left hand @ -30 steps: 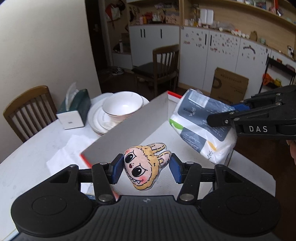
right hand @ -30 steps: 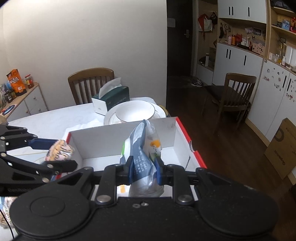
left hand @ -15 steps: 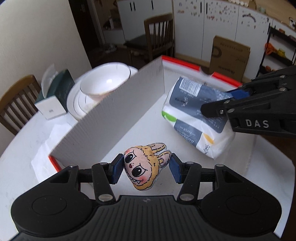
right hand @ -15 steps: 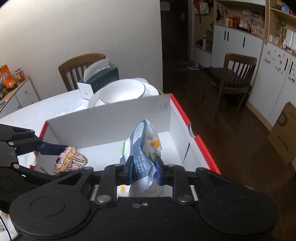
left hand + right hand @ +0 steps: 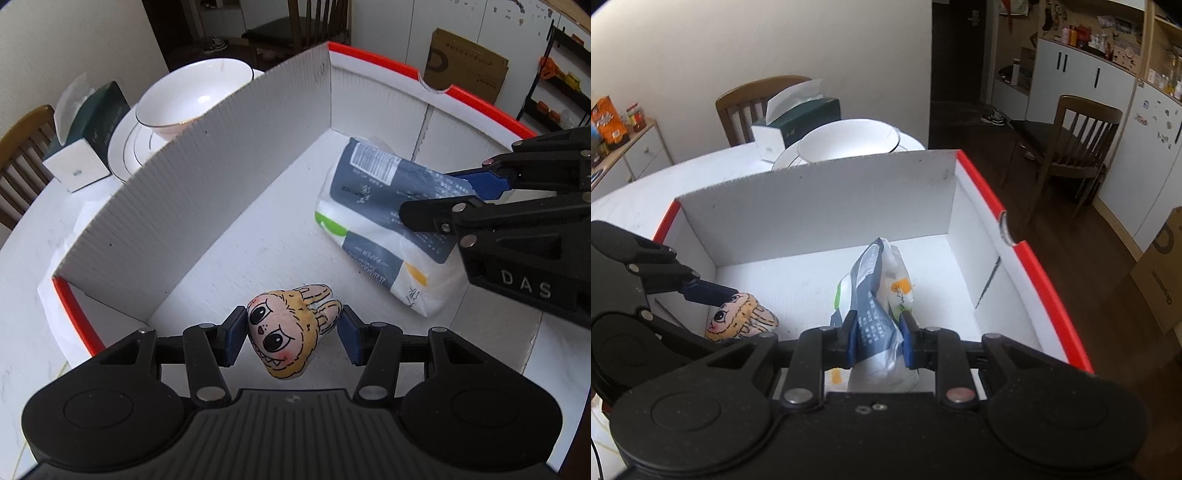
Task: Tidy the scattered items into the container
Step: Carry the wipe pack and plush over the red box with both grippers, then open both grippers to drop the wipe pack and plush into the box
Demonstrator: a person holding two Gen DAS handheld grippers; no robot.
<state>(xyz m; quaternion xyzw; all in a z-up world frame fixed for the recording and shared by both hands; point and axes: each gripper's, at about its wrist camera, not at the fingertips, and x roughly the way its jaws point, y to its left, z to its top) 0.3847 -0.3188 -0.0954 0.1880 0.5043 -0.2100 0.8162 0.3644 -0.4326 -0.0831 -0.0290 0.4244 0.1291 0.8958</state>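
My left gripper (image 5: 291, 341) has its blue pads pressed on either side of the small yellow plush cartoon head with rabbit ears (image 5: 290, 334), holding it inside the white corrugated cardboard box with the red rim (image 5: 207, 192), near its left corner. My right gripper (image 5: 878, 341) is clamped tight on the blue-and-white plastic tissue pack (image 5: 879, 295), which sits inside the same box to the right of the plush, apart from it.

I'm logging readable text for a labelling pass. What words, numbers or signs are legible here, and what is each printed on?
"DAS": white letters on the black right gripper.
"PAPER": on the blue-and-white plastic tissue pack held by that gripper; its other print and barcode digits are too small to read.
Large "D": on the brown cardboard box on the floor; the line above it is blurred.
Dark green tissue box: gold lettering, unreadable.
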